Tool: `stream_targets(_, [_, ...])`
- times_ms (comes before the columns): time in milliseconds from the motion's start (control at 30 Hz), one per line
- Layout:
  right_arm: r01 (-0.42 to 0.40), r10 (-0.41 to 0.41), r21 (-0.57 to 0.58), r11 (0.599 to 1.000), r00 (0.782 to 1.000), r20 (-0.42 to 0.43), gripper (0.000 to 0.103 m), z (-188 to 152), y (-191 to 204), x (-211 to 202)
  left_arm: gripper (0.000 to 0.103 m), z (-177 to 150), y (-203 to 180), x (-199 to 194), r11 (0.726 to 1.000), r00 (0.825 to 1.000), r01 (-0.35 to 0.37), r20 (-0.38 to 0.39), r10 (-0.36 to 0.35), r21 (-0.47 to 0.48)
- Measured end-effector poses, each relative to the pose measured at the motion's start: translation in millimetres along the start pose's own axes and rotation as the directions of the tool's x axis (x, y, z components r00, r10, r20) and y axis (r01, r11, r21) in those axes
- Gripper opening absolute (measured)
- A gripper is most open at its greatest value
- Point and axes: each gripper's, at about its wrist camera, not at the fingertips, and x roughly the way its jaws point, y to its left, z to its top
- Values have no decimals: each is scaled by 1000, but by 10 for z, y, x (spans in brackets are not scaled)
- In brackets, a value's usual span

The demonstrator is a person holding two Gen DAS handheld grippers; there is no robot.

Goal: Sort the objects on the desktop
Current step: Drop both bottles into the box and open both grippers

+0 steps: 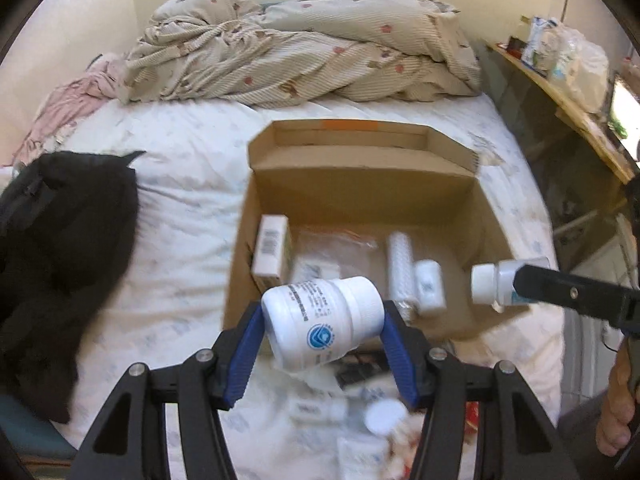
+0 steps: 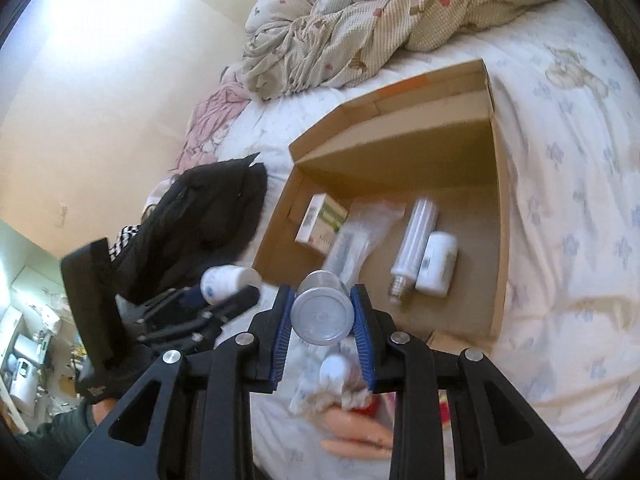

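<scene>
Left wrist: white bottle (image 1: 320,322) crosswise, cap rightward.

A bed (image 1: 180,208) covered with a white, faintly flower-printed sheet is carrying everything. An open cardboard box (image 1: 360,184) is sitting directly on the sheet near the middle. A crumpled beige duvet (image 1: 304,48) is lying along the far end, with a pink cloth (image 1: 68,108) bunched beside it. A black garment (image 1: 60,248) is lying to the left of the box. Small white containers (image 1: 320,408), blurred, are lying loose on the sheet at the near edge.
</scene>
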Motion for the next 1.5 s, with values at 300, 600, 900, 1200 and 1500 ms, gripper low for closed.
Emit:
stream_targets(300, [110, -119, -88, 990, 988, -100, 32, 261, -74, 581, 58, 154, -37, 562, 995, 994, -79, -77, 83, 56])
stream_targets(600, [130, -159, -133, 983, 959, -234, 32, 164, -143, 1018, 58, 71, -43, 946, 992, 982, -96, -153, 109, 86])
stream_targets(900, [186, -215, -121, 975, 928, -305, 32, 135, -338, 1196, 59, 12, -29, 1122, 988, 972, -113, -197, 132, 102])
stream_targets(1200, [202, -229, -118, 972, 925, -303, 35, 130, -435, 1141, 72, 10, -93, 1004, 988, 976, -111, -177, 130, 110])
stream_targets(1500, [190, -224, -165, 968, 949, -224, 73, 175, -256, 879, 80, 44, 57, 661, 997, 991, -74, -109, 78, 35])
